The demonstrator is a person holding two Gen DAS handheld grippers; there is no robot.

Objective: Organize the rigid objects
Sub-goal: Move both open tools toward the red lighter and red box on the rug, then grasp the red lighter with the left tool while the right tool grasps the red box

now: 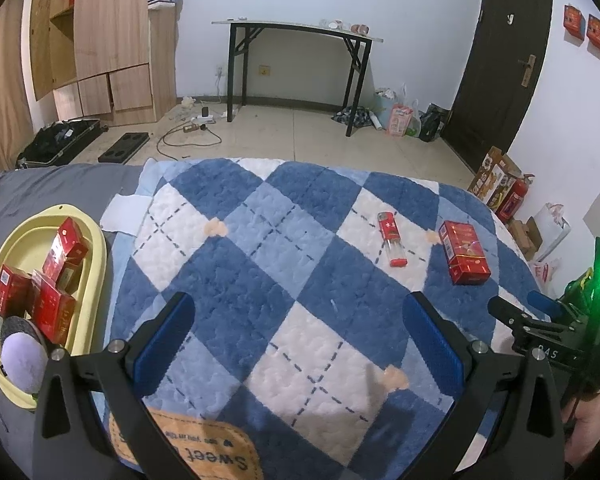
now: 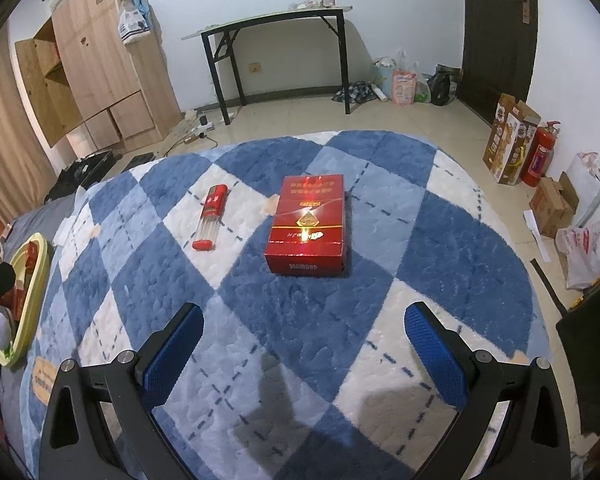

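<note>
Lying flat on the blue-and-white checked blanket [image 2: 440,240], the red carton [image 2: 309,225] is seen straight ahead of the right claw [image 2: 304,344], which is spread wide with nothing held. The left claw [image 1: 300,344] is likewise released and empty, hovering over the blanket's middle. Just left of the carton, not touching it, a red-and-clear tube [image 2: 211,218] is laid lengthwise.

The carton is probably light, stiff cardboard with a glossy wrap, so it's likely a bit slippery; it could be crushed if squeezed hard. A hold across the two long side faces would be judged best, since the plush blanket gives way and lets the blue pads be sunk beside it. The tube looks like hard plastic, round enough to be rolled, so it's better pinched across its middle.

"DIAMOND" is printed on the carton's near edge, and again upside down on the top face beside a gold emblem; the other lines can't be read. An orange patch [image 1: 188,448] on the blanket reads "Sweet".

At far left, a yellow tub [image 1: 96,256] is already loaded with similar red boxes [image 1: 56,300].
</note>
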